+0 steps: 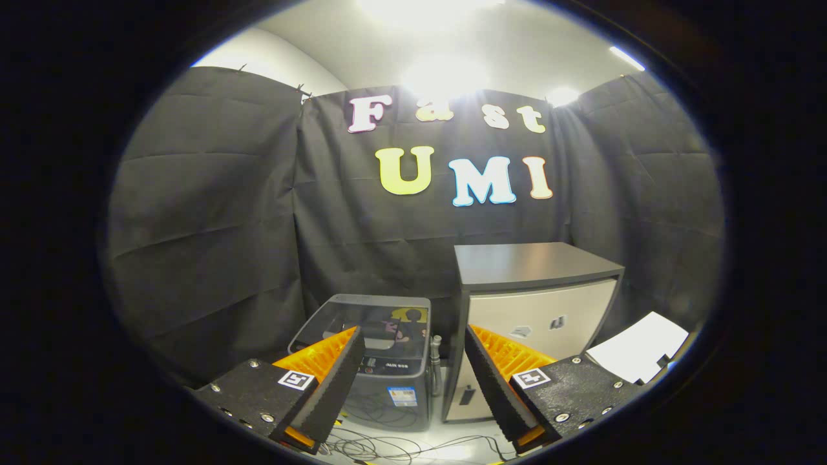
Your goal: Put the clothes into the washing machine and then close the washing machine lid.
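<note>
A small grey top-loading washing machine (375, 361) stands on the floor against the black cloth wall, beyond my fingers. Its tinted transparent lid (368, 323) lies flat and shut on top. My gripper (410, 336) is open, held well back from the machine, with nothing between its fingers. The left finger (336, 381) overlaps the machine's left front corner in the picture. The right finger (491, 381) overlaps the lower front of the cabinet beside it.
A mini fridge-like cabinet (536, 310) with a dark flat top and pale door stands right of the washer, touching or nearly so. A white sheet (639, 355) lies at the far right. Loose cables (387, 445) trail on the pale floor before the machine.
</note>
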